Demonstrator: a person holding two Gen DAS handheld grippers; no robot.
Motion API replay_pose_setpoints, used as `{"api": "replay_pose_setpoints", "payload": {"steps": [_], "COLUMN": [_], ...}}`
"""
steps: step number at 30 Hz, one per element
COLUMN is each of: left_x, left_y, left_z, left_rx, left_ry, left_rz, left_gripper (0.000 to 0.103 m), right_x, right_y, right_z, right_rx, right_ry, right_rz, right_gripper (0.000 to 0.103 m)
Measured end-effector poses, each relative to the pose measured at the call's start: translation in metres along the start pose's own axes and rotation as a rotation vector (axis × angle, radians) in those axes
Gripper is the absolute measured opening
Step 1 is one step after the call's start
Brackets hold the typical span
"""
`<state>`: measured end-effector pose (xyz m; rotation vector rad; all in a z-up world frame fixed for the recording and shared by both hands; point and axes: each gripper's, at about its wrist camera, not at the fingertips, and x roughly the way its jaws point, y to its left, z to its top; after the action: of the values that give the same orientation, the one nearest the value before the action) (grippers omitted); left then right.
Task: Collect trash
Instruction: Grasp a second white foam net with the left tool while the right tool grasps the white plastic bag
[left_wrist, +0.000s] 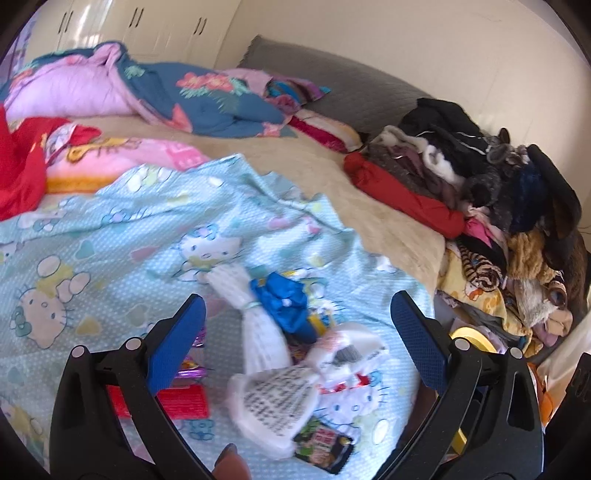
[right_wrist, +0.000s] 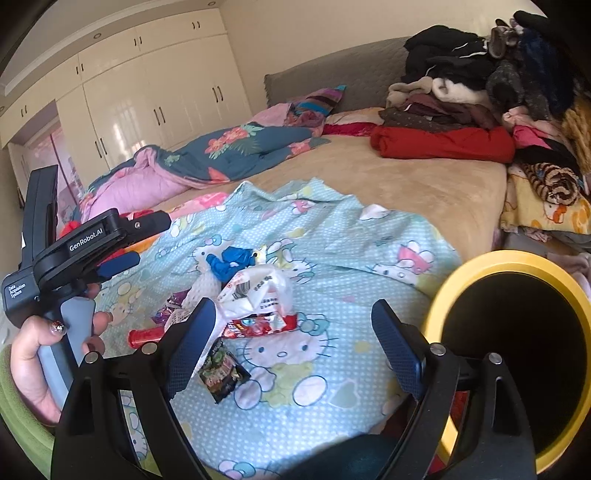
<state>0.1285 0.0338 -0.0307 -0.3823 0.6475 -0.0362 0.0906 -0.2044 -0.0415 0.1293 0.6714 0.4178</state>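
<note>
Cream glossy wardrobe (right_wrist: 155, 96) along the wall, grey padded headboard (right_wrist: 332, 74), tan-covered bed (right_wrist: 406, 184), daylight

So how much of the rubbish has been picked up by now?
Nothing visibly collected yet; the yellow-rimmed bin's inside is too dark to check. Both the left gripper and right gripper are open and empty. Left on the Hello Kitty sheet: blue crumpled bag, white wrapper, dark snack packet, red tube.
</note>
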Motion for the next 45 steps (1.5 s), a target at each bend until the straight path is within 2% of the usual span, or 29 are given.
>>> {"api": "replay_pose_setpoints", "payload": {"steps": [7, 10, 15, 22, 26, 28, 33, 35, 37, 40, 45], "left_x": [0.013, 0.021, 0.034, 0.048, 0.055, 0.057, 0.063, 0.067, 0.07, 0.073, 0.075], "left_y": [0.033, 0.041, 0.044, 0.046, 0.048, 0.048, 0.046, 0.045, 0.046, 0.048, 0.054], "left_z": [0.0, -0.003, -0.011, -0.019, -0.023, -0.024, -0.026, -0.029, -0.032, -0.035, -0.038], "left_rx": [-0.055, -0.07, -0.083, -0.143, -0.149, -0.158, -0.16, -0.158, -0.162, -0.161, -0.181], "left_ry": [0.055, 0.089, 0.144, 0.201, 0.219, 0.227, 0.245, 0.254, 0.266, 0.276, 0.284], "left_rz": [0.032, 0.019, -0.017, -0.086, -0.095, -0.105, -0.106, -0.1, -0.093, -0.081, -0.076], "left_gripper": [0.092, 0.092, 0.081, 0.067, 0.06, 0.057, 0.057, 0.049, 0.047, 0.039, 0.02], "right_x": [0.029, 0.041, 0.065, 0.094, 0.105, 0.107, 0.104, 0.099, 0.094, 0.085, 0.076], "right_y": [0.013, 0.015, 0.009, -0.002, 0.002, 0.007, 0.009, 0.009, 0.009, 0.009, 0.011], "right_z": [0.007, 0.011, 0.015, 0.016, 0.014, 0.013, 0.009, 0.006, 0.004, 0.002, 0.002], "right_rx": [-0.031, -0.051, -0.066, -0.025, -0.048, -0.059, -0.044, -0.043, -0.04, -0.039, -0.058], "right_ry": [0.034, 0.046, 0.079, 0.142, 0.17, 0.176, 0.171, 0.16, 0.148, 0.129, 0.111], "right_rz": [0.038, 0.042, 0.054, 0.095, 0.135, 0.157, 0.197, 0.186, 0.187, 0.173, 0.152], "right_gripper": [0.084, 0.084, 0.083, 0.064, 0.053, 0.041, 0.022, 0.021, 0.02, 0.02, 0.02]}}
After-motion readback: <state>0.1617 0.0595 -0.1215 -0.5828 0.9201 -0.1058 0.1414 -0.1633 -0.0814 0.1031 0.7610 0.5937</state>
